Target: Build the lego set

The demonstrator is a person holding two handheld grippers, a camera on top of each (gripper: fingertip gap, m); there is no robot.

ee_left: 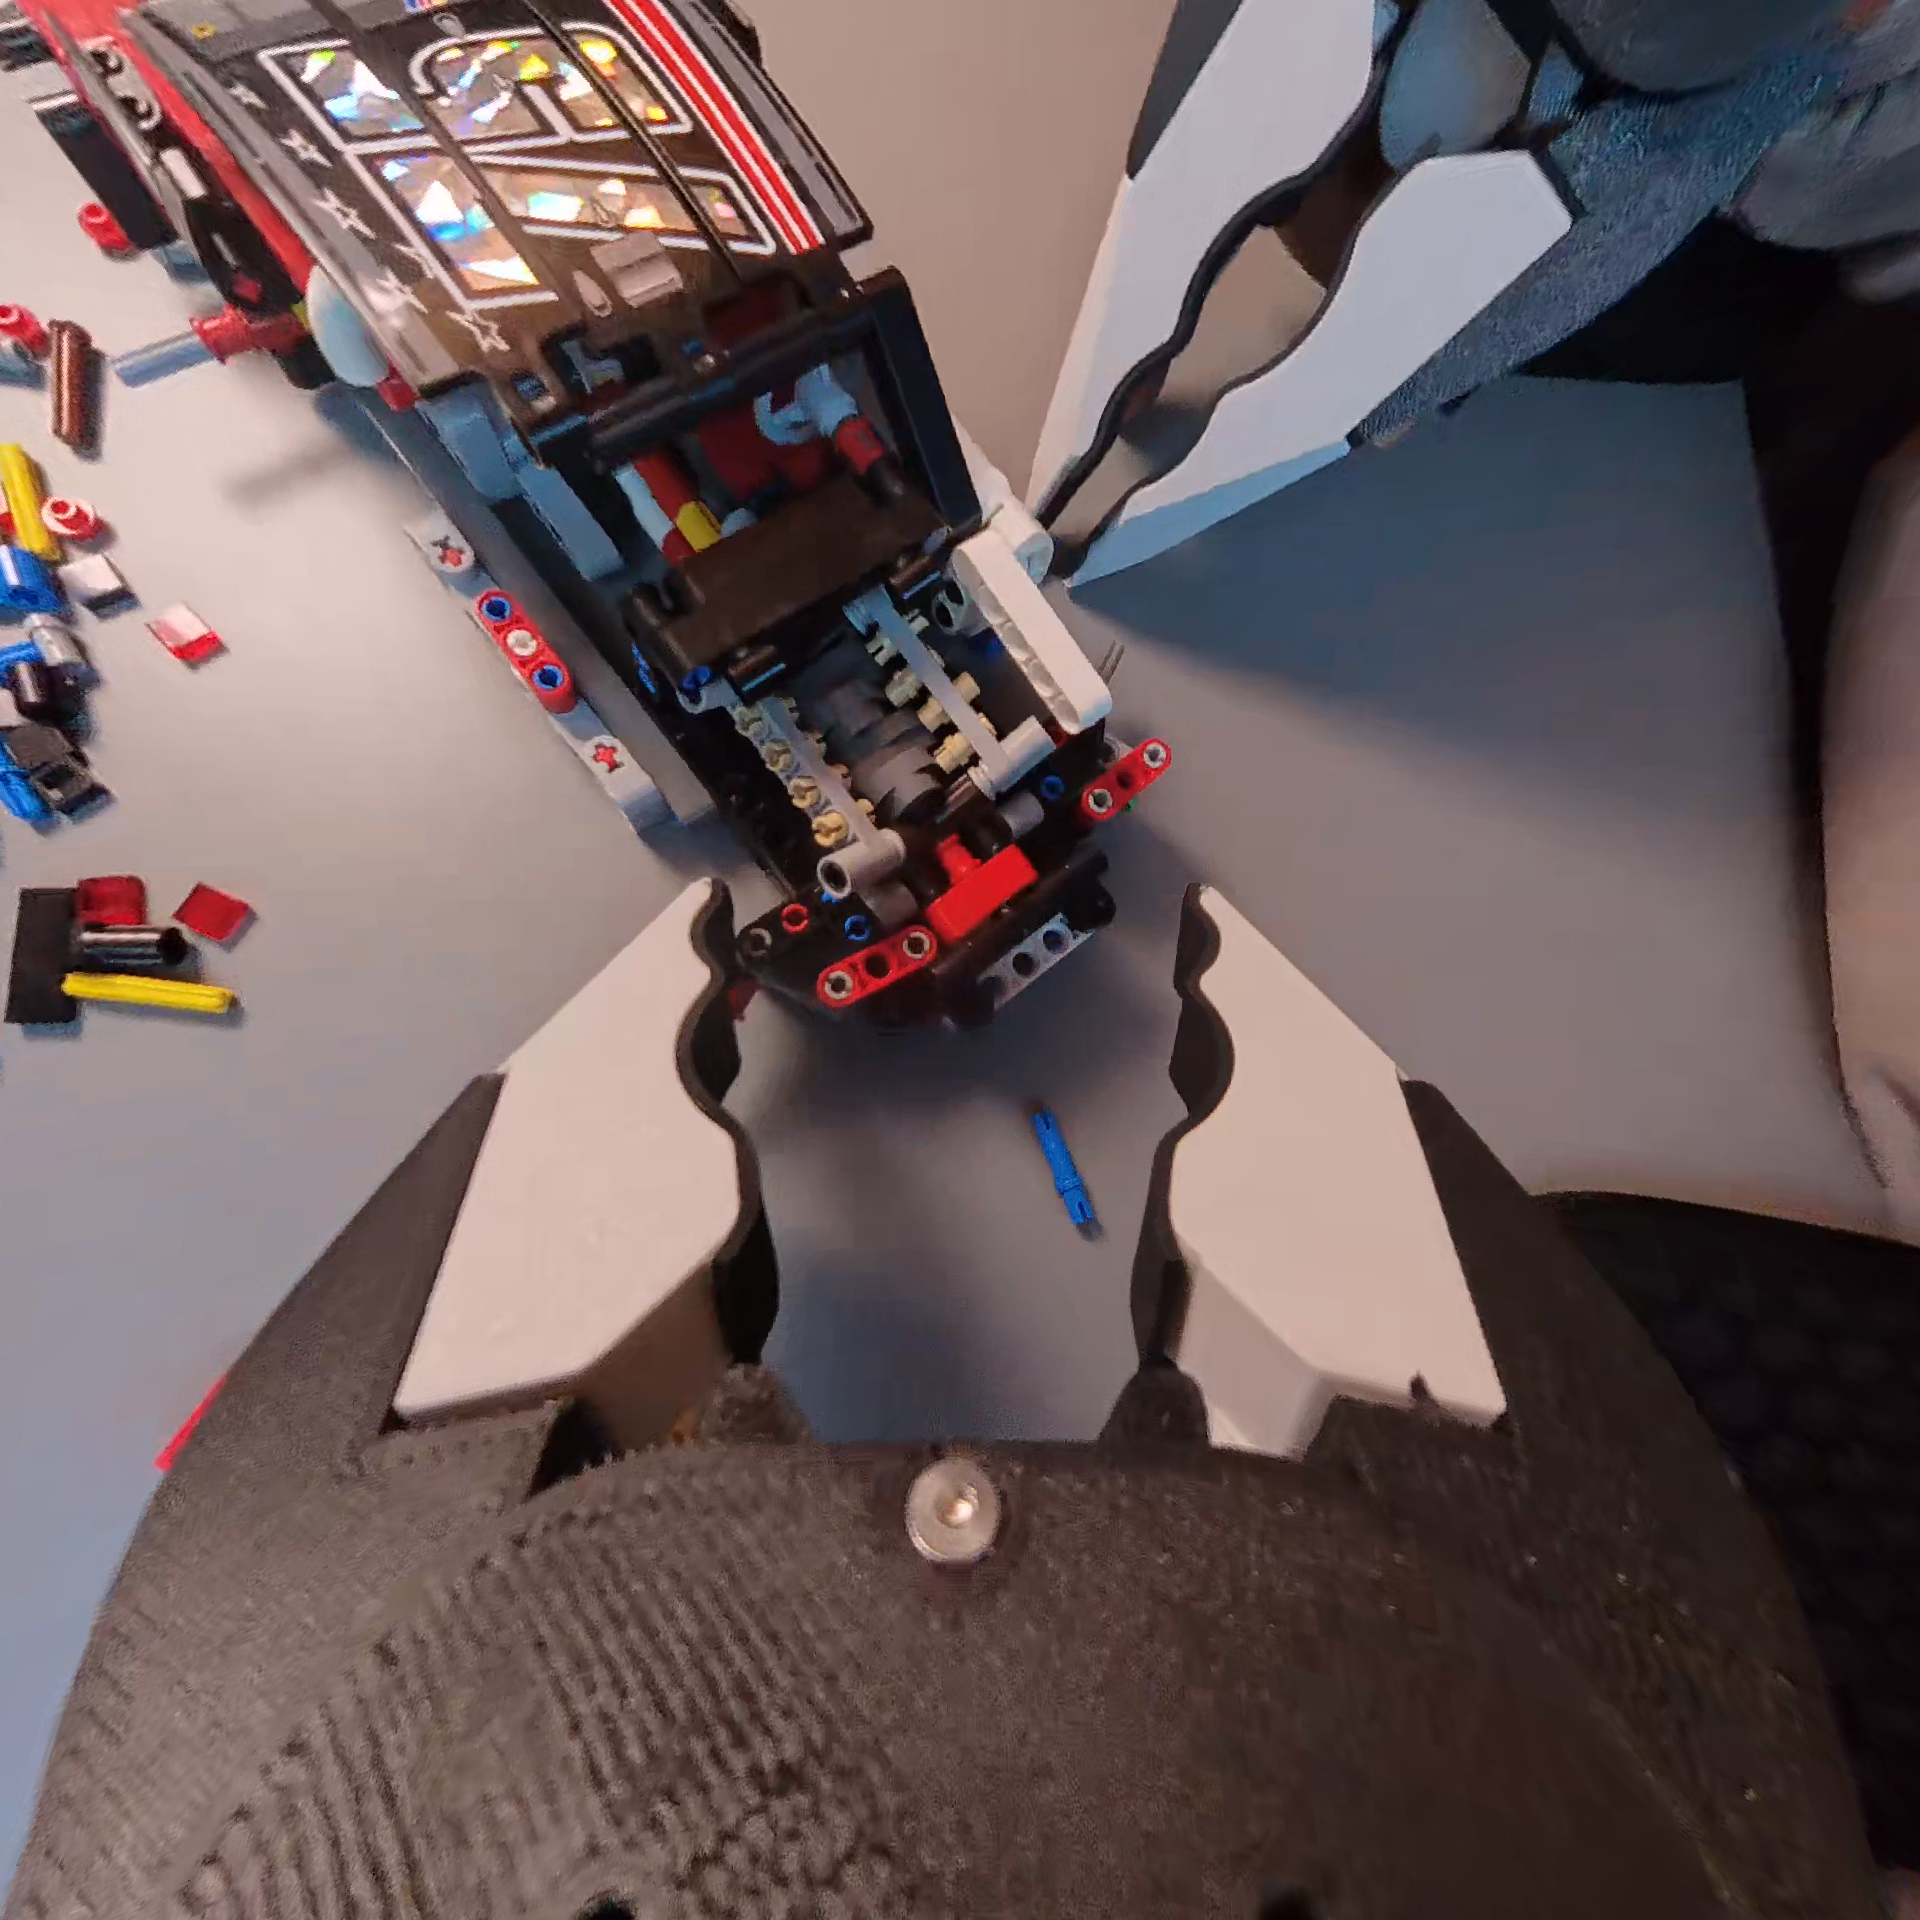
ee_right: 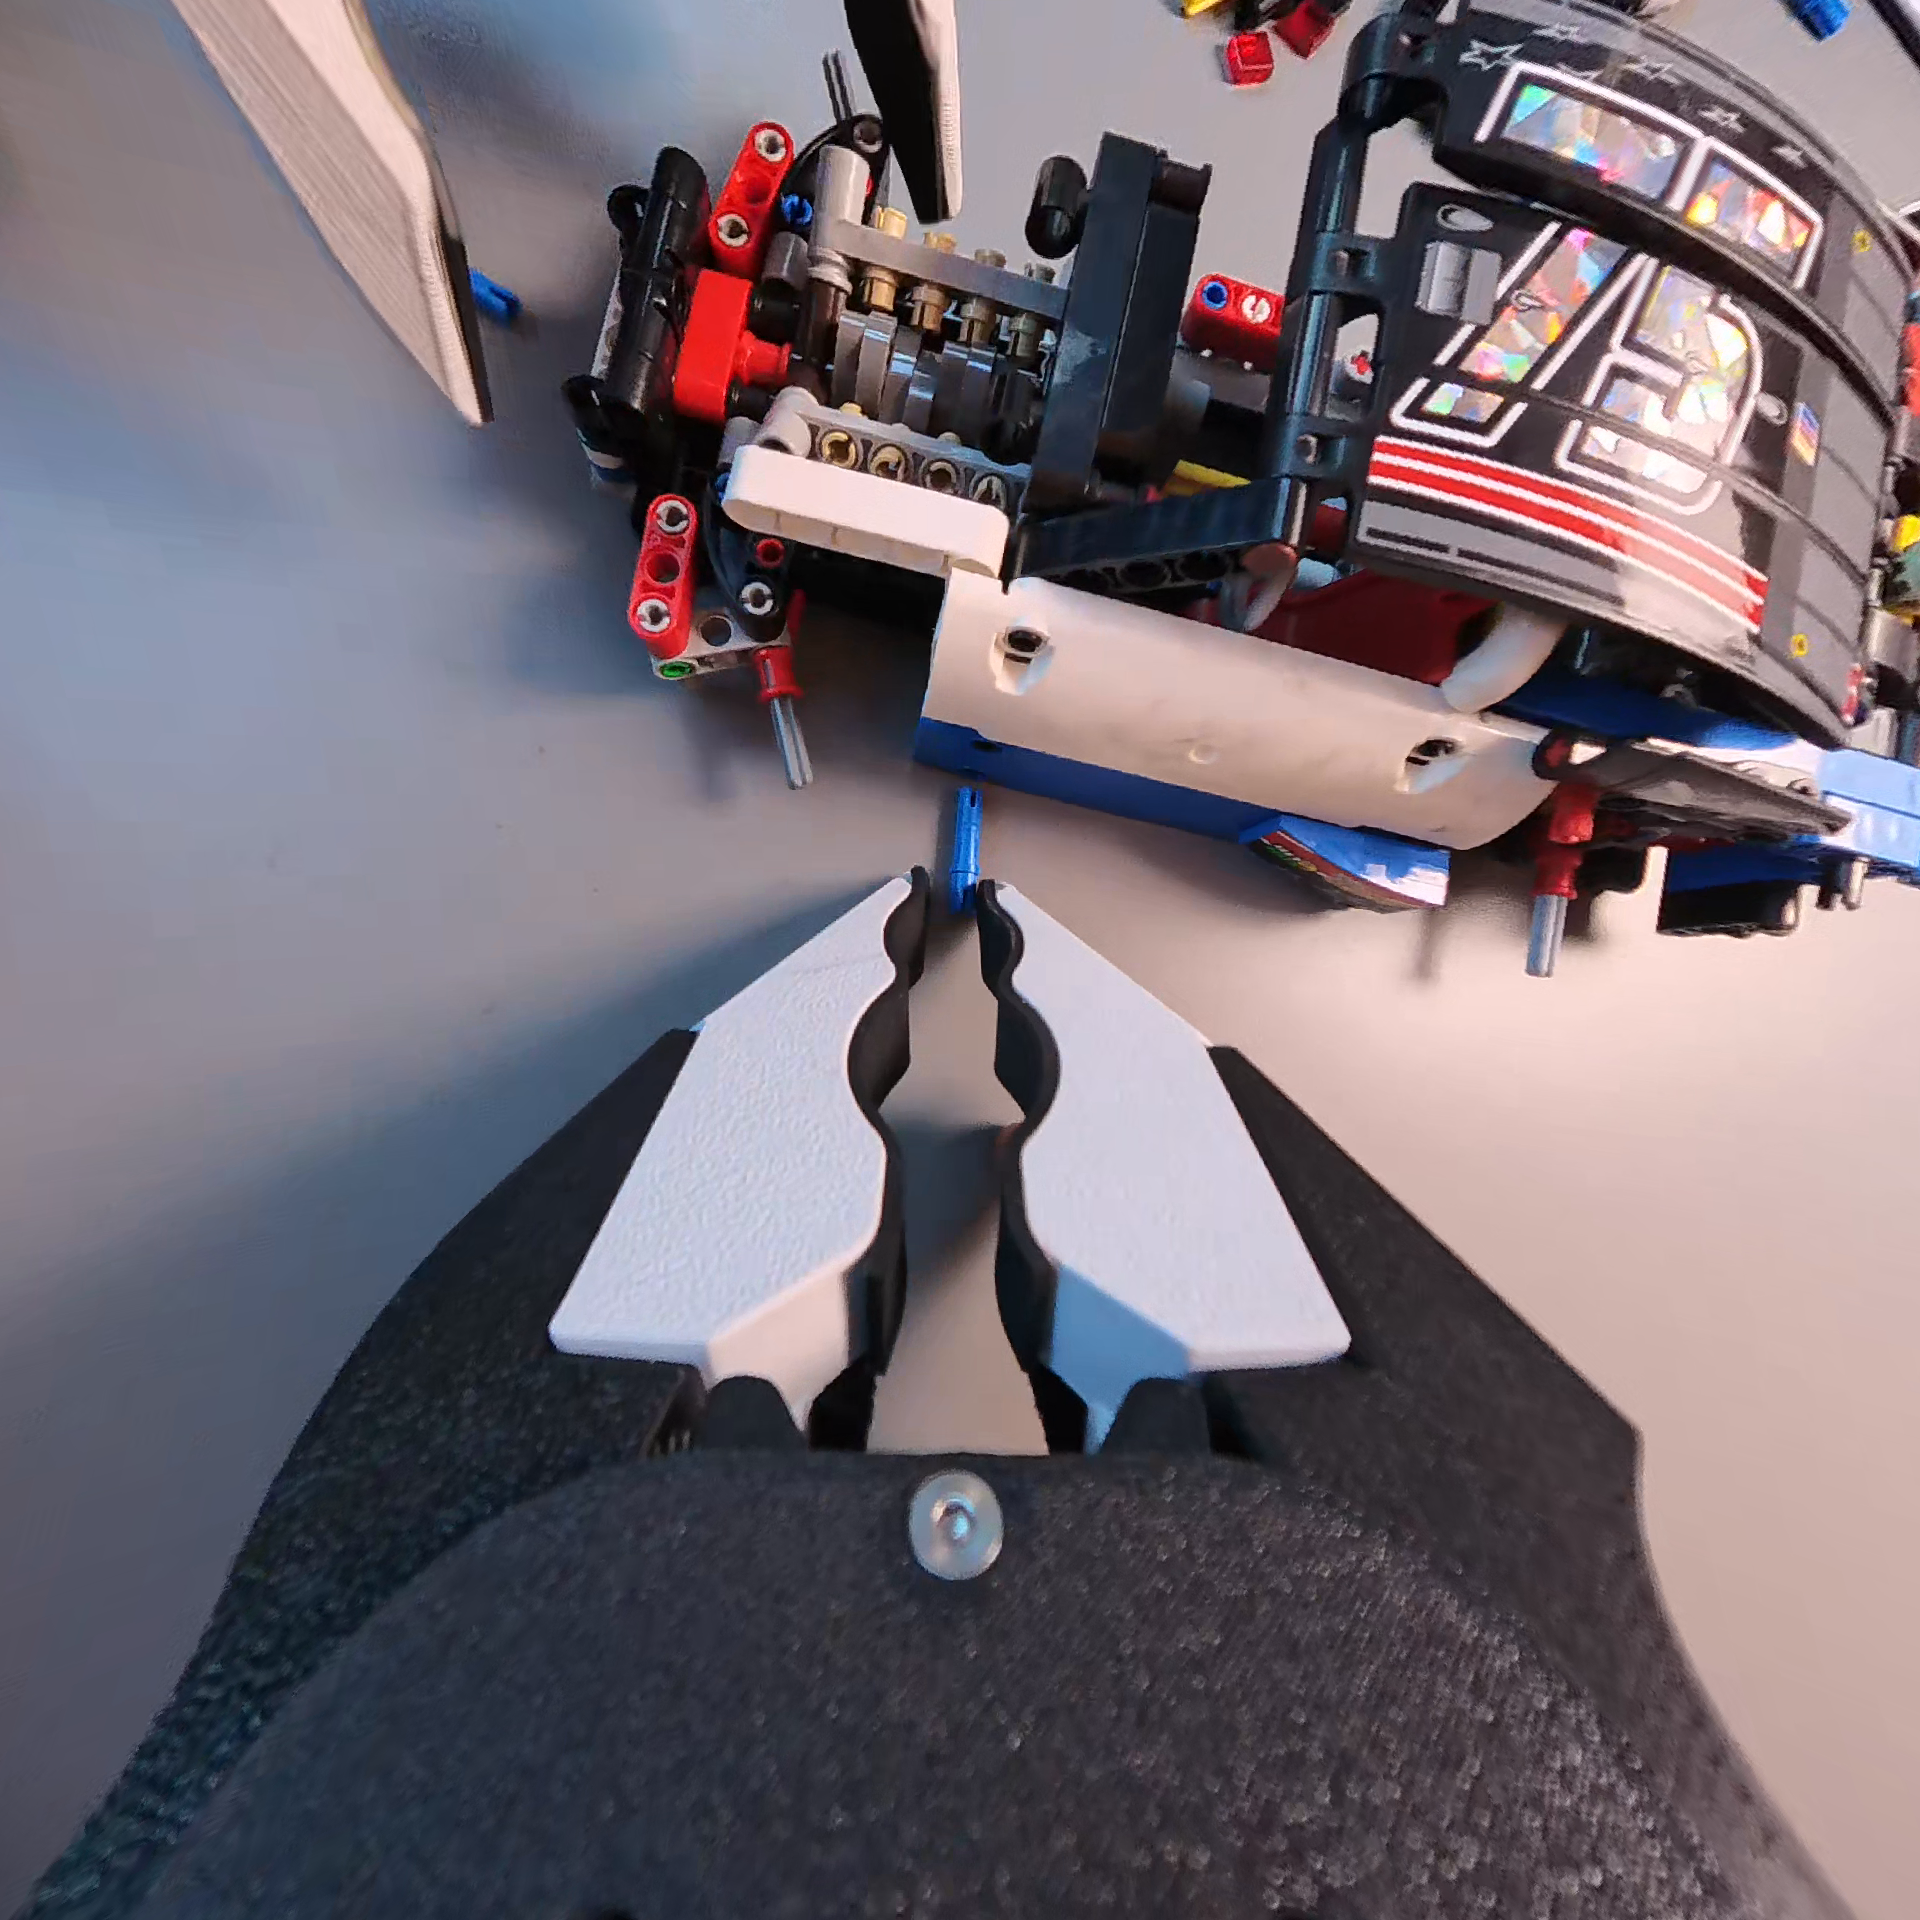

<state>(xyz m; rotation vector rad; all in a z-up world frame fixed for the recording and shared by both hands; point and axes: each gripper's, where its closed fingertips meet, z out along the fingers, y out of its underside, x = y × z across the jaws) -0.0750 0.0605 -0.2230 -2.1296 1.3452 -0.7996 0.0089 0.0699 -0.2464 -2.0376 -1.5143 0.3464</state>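
The lego car (ee_left: pixel 727 499) lies on the grey table (ee_left: pixel 364 1091), partly built, its long axis running from the far left of the left wrist view toward that view's near centre. The exposed engine end, with grey cylinder parts and red beams, points at the left gripper (ee_left: pixel 951 904). The roofed cabin with foil panels points away.

The left gripper stands wide apart and holds nothing. Its fingertips flank the car's nose without clear contact. A loose blue pin (ee_left: pixel 1065 1169) lies on the table between its fingers, just short of the car.

The right gripper (ee_right: pixel 951 894) is drawn narrow, its tips pinching the near end of a second blue pin (ee_right: pixel 964 847). That pin points away from the gripper toward the car's white and blue side panel (ee_right: pixel 1195 707), its far end just beside the panel (contact cannot be confirmed).

The right wrist view alone shows the pinched pin and the car's flank. In the left wrist view the right gripper (ee_left: pixel 1055 540) appears at the car's white side, but the pin is hidden. Only the left wrist view shows the loose parts (ee_left: pixel 62 644) scattered at the table's left.
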